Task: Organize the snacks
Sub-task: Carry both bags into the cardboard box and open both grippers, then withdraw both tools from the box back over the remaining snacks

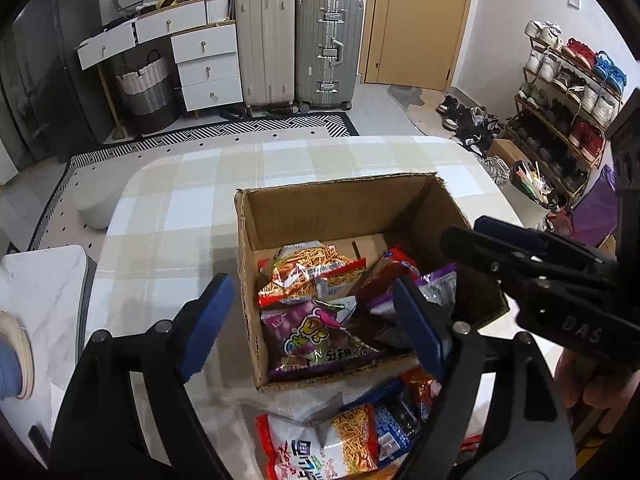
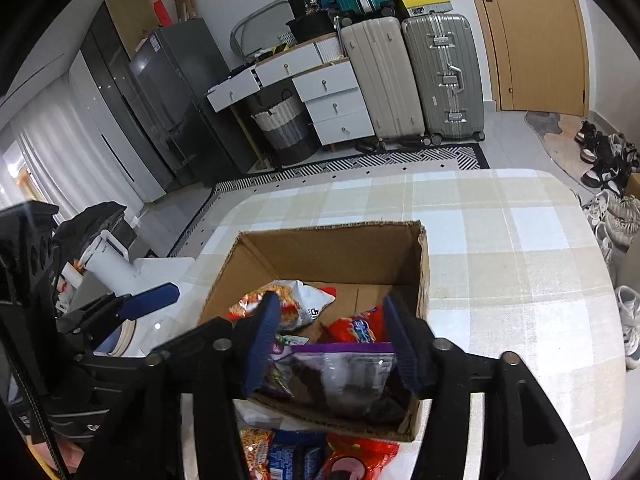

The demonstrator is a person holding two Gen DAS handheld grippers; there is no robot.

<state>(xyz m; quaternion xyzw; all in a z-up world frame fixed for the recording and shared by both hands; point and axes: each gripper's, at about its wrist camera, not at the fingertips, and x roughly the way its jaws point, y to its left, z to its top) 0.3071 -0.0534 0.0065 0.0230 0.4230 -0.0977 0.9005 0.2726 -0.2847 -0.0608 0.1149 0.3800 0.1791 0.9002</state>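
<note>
While the box fills: snacks are gathered in one open container, so loose packets leave the bench one by one.
Box: a cardboard box [image 1: 340,216] with no flaps up stands on the checked bench [image 1: 168,208], toward its near edge, open side up so packets can be dropped in from above.
Snacks inside: a noodle bag [image 1: 316,272], a purple bag [image 1: 320,340], a red bag [image 2: 356,328] and a clear purple-topped bag [image 2: 344,372] lie loosely piled against the near wall, far half of the floor still bare; my reading is that they were let fall rather than stacked.
Snacks outside: a second noodle bag [image 1: 340,440] and a blue packet [image 1: 396,420] lie on the bench just in front of the box's near wall, within easy reach for the next pick.
Right tongs: the right tongs [image 2: 332,336] hang over the near wall, partly open, pads either side of the clear bag but not pressing it; it looks just released.
Left tongs: the left tongs [image 1: 312,328] stand wide open over the box's near left corner, tilted down, holding nothing; the purple bag shows between the pads, clear of both.
Progress: judged from the lie of things, roughly half done, with several packets still on the bench.
Next call: one tongs should drop back to the near-edge packets, and thin crinkly bags need a pinch on a sealed end.
Risk: a bag left on the near wall could slide back out.
</note>
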